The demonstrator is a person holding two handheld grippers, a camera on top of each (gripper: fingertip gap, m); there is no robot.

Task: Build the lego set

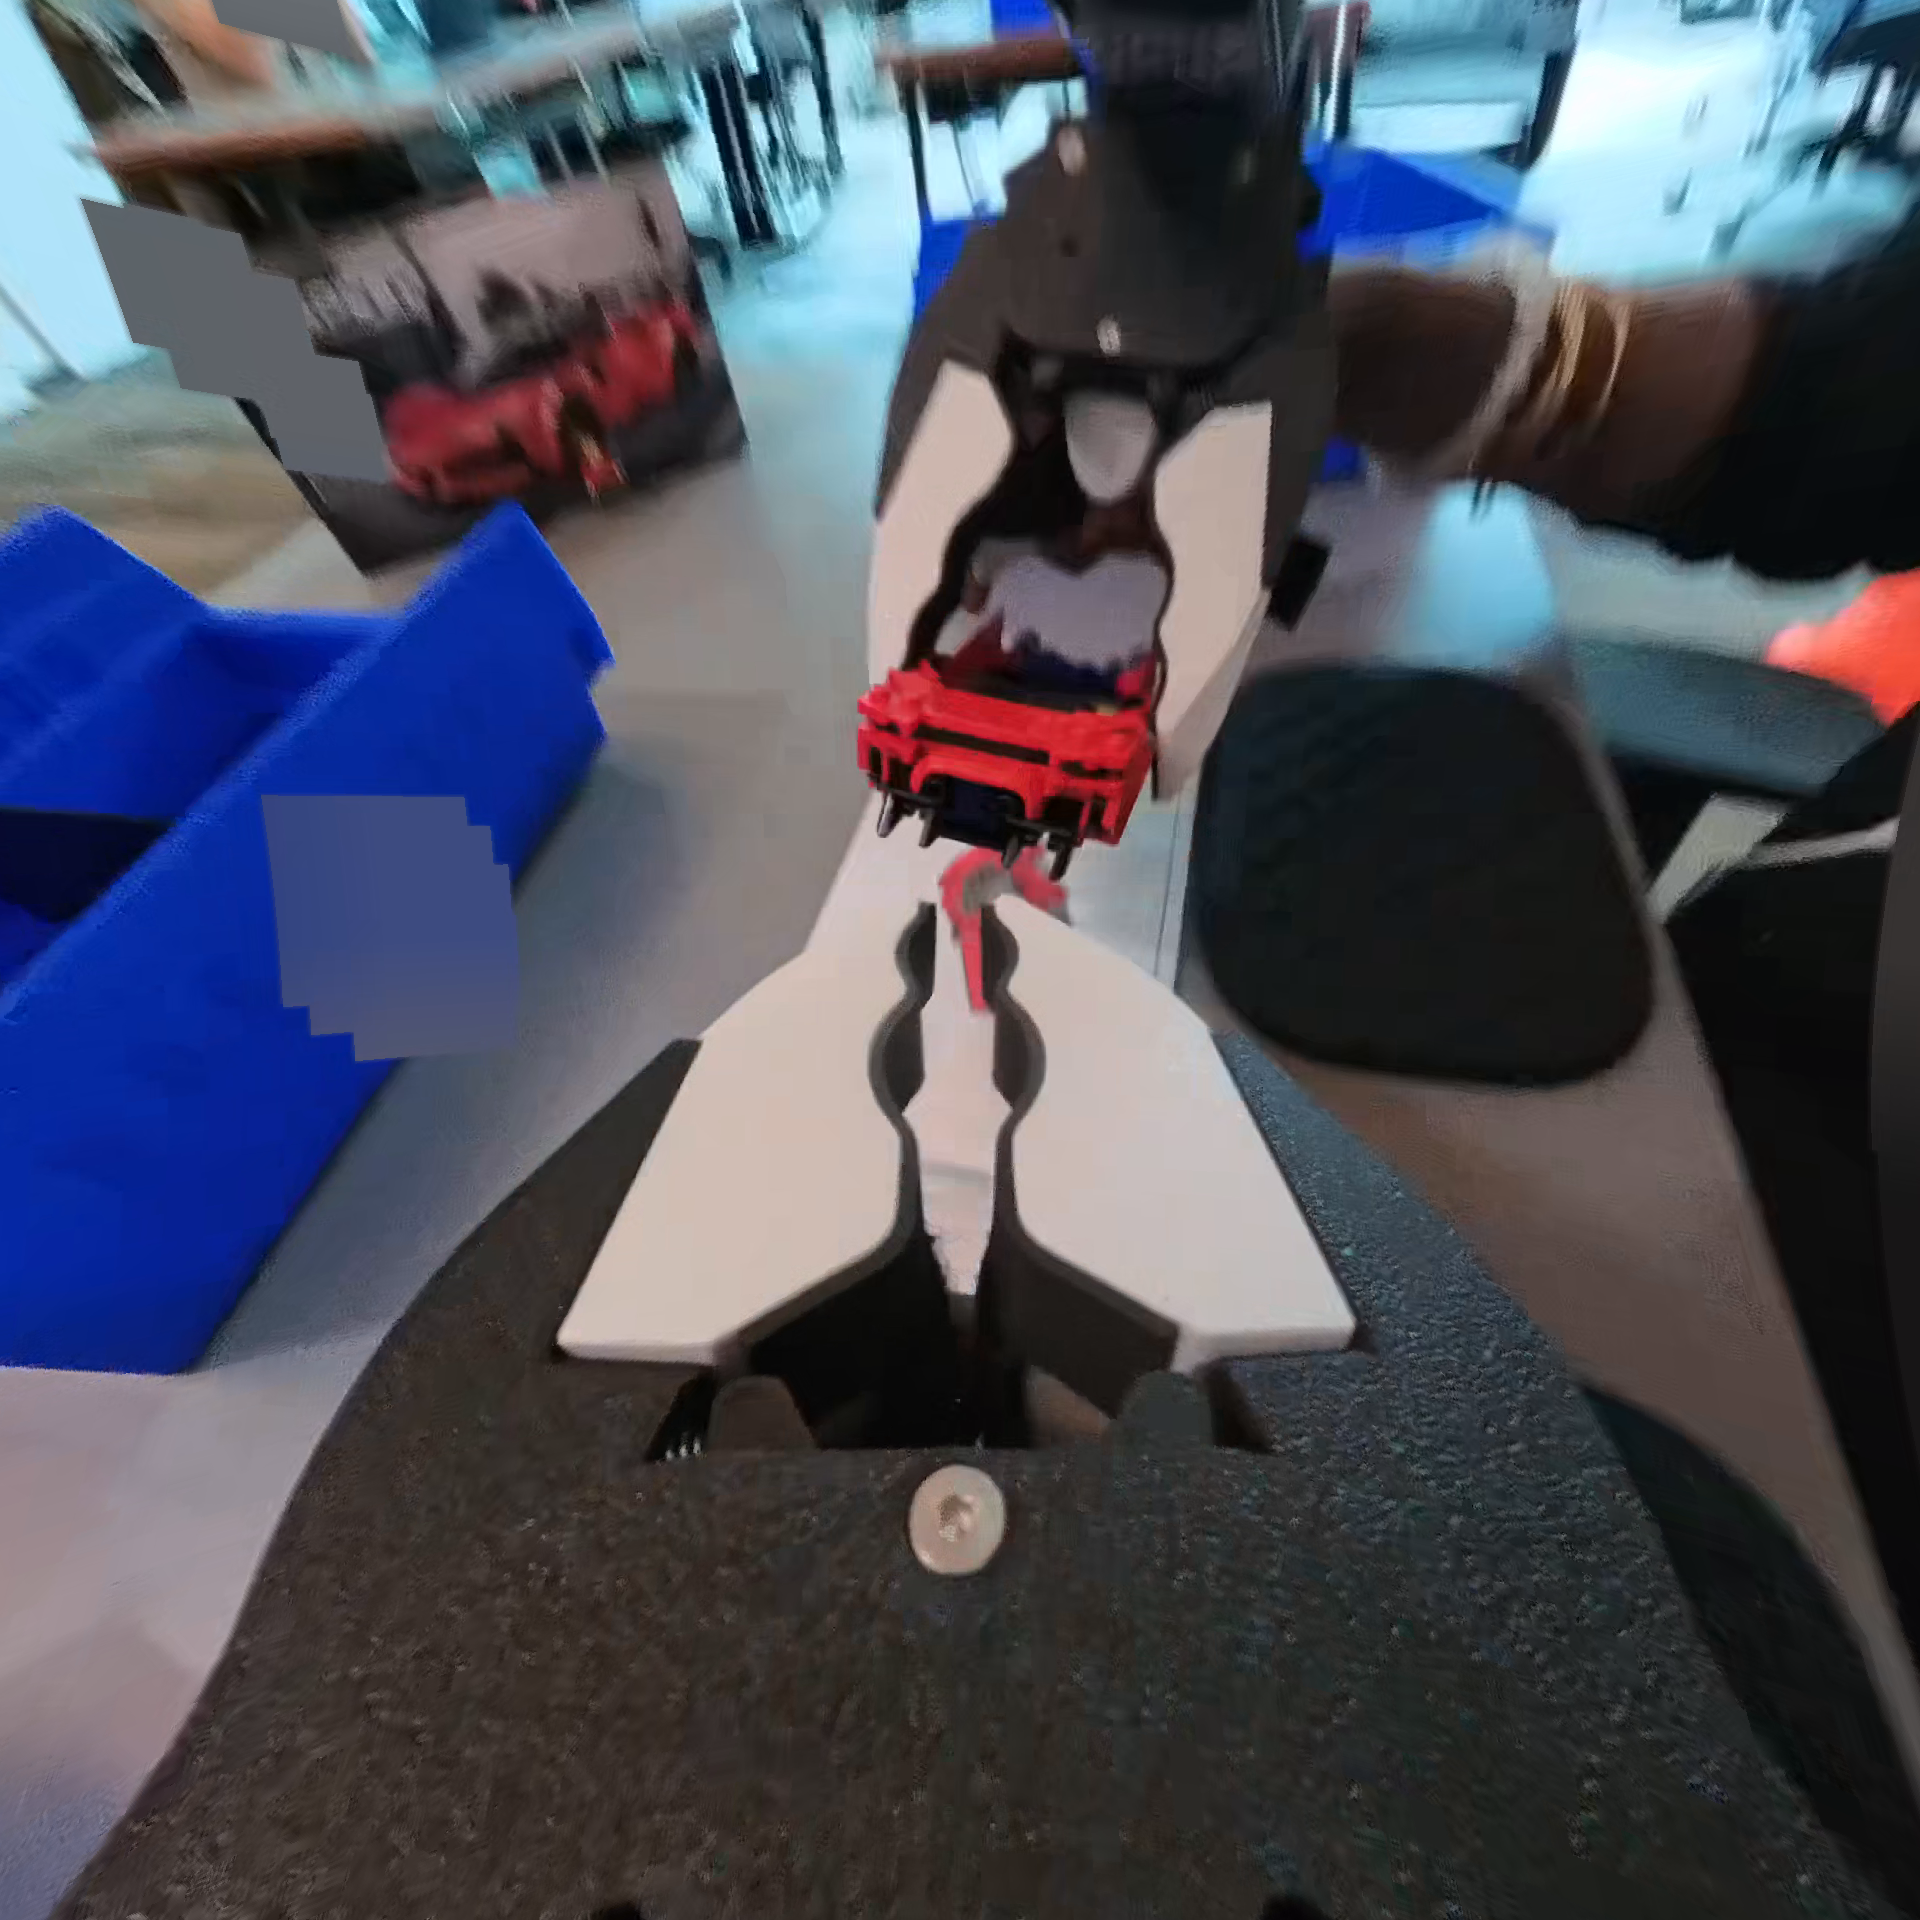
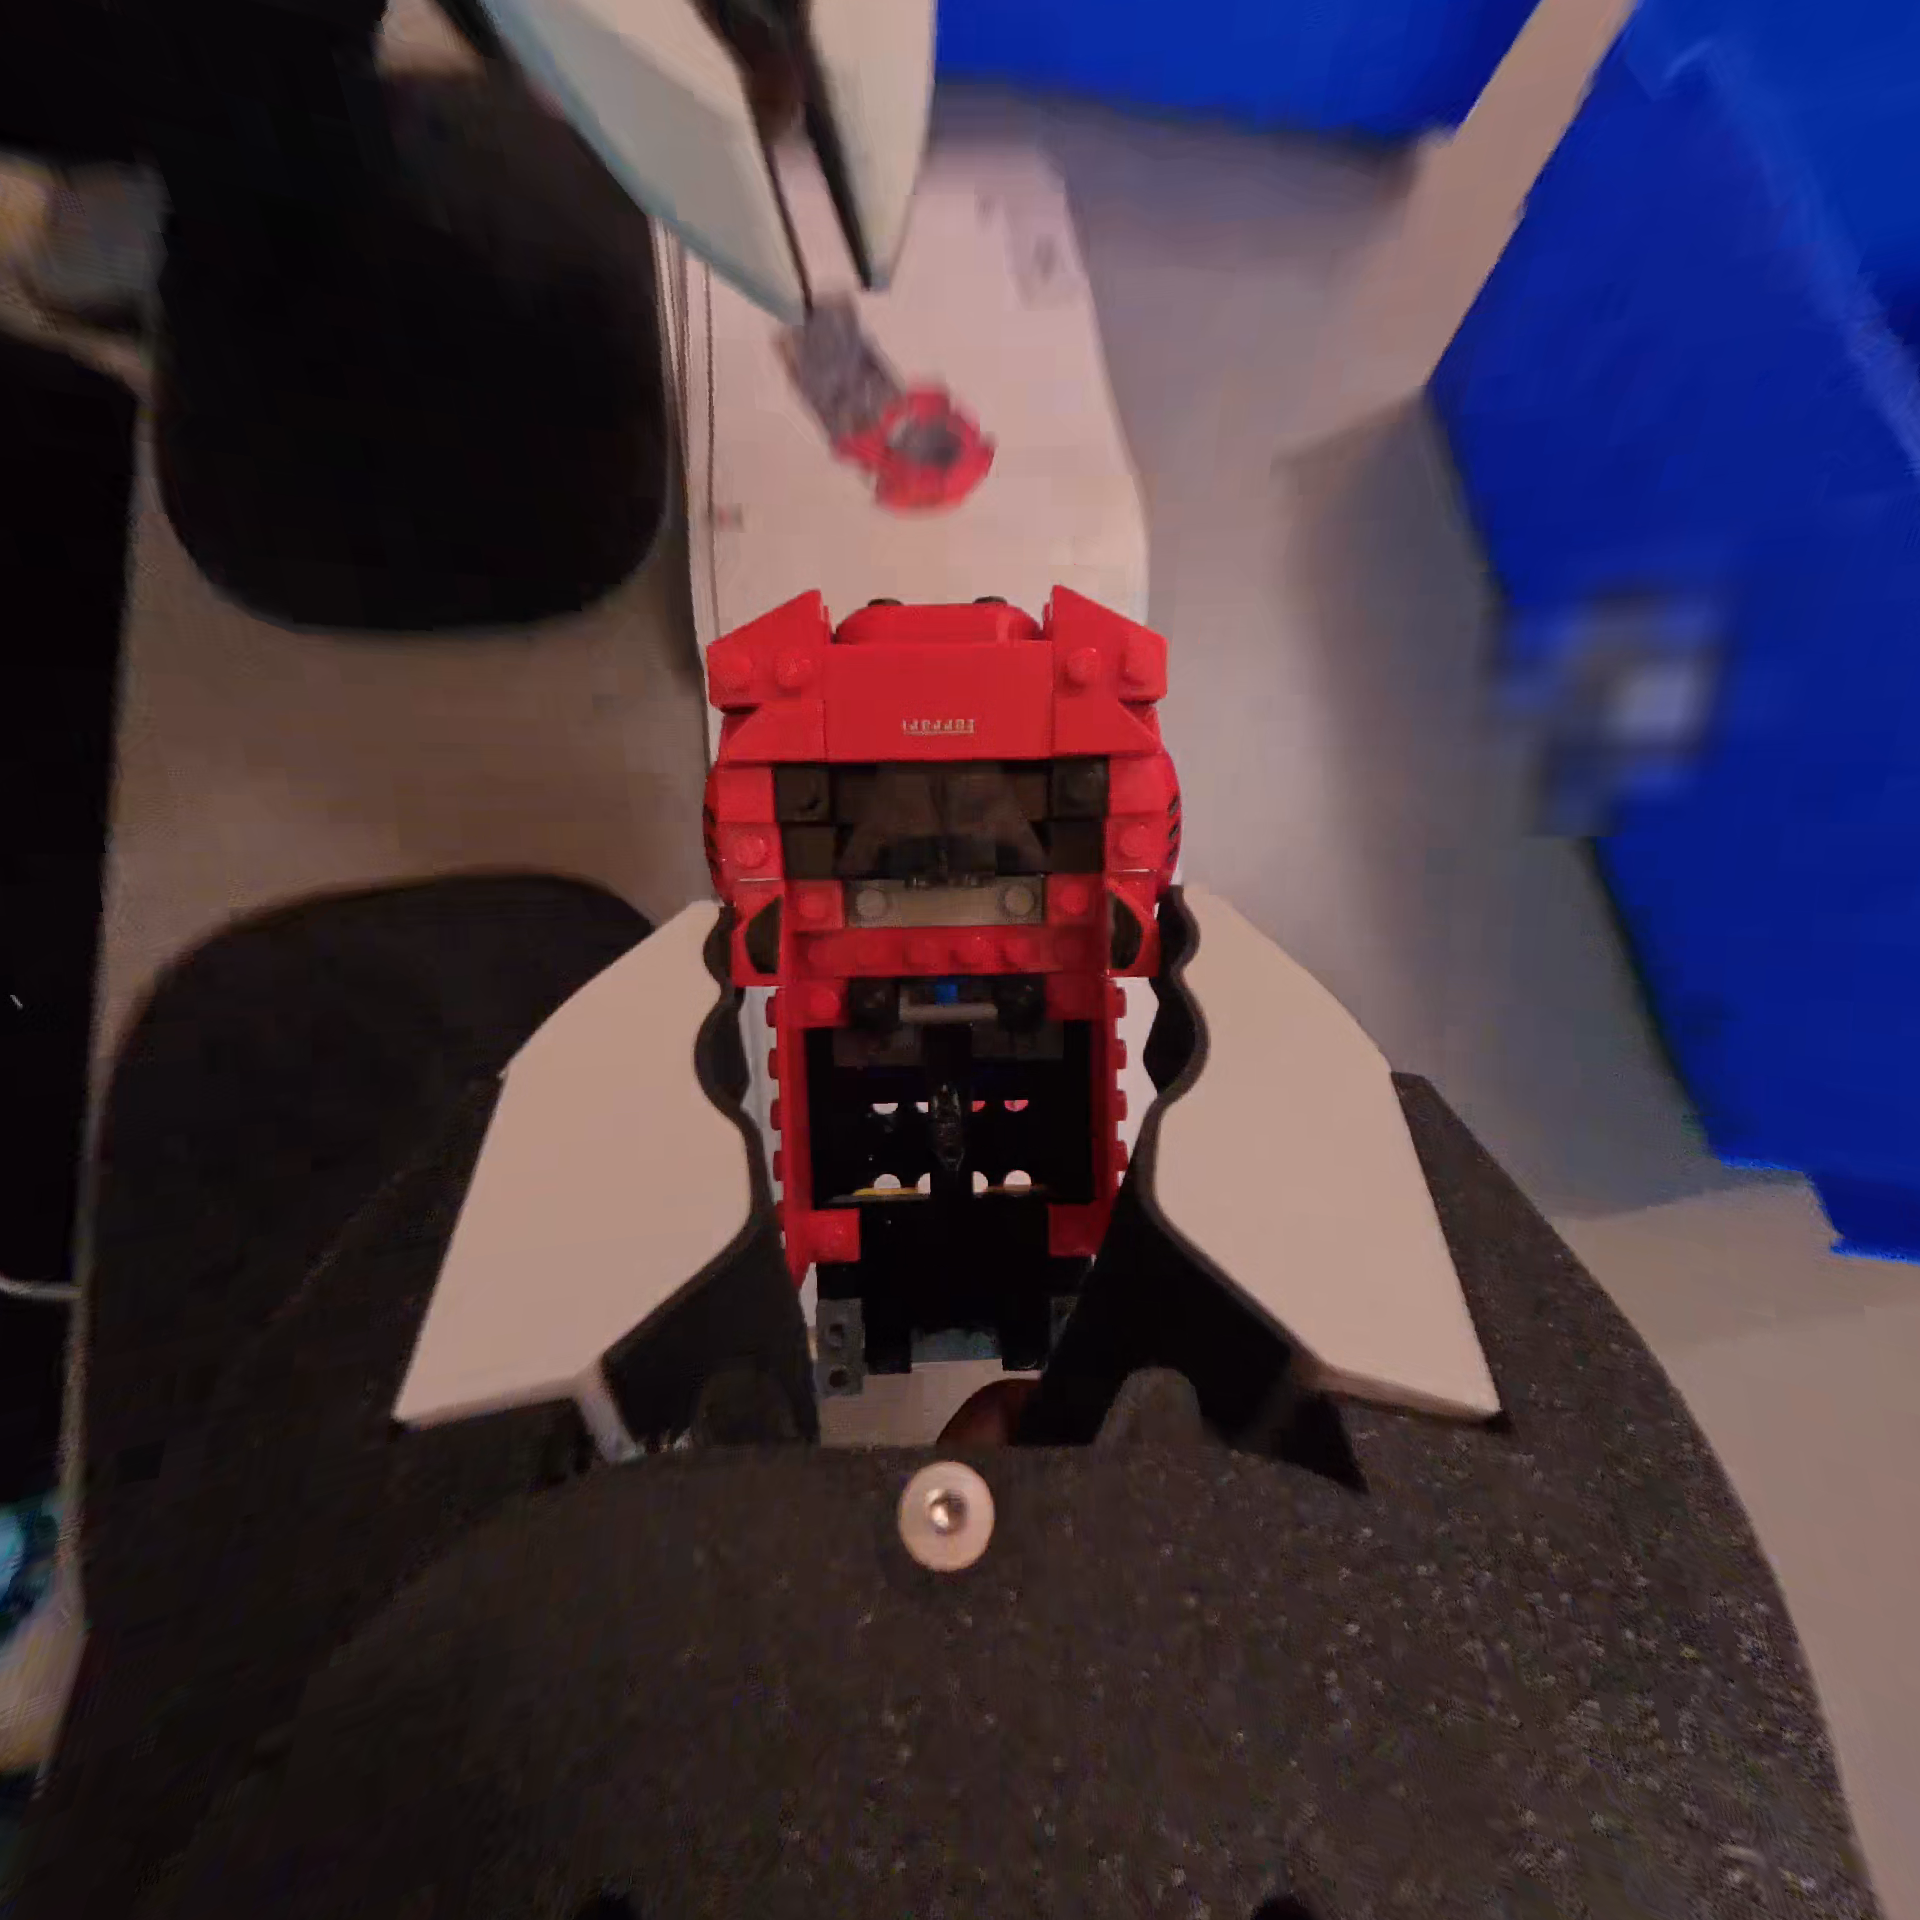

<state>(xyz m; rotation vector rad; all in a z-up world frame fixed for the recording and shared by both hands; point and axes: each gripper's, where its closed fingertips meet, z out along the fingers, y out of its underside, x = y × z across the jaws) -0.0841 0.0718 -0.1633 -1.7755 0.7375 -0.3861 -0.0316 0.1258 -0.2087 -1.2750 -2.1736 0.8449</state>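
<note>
Right wrist view: one red lego car (image 2: 935,935) is sitting lengthwise between the right gripper (image 2: 940,935) fingers, its long axis running along them, the red end pointing away from the camera.
Right fingers: they are pinching the car on both sides.
Car location: it is hanging above the pale bench (image 2: 1247,727).
Left gripper (image 1: 961,935): its fingers are nearly pressed together, pinching one small red piece (image 1: 982,894) just below the car (image 1: 1008,748).
Bins: two blue bins (image 1: 312,831) are standing side by side on the bench.
Box: one set box (image 1: 520,384) is standing behind them.
</note>
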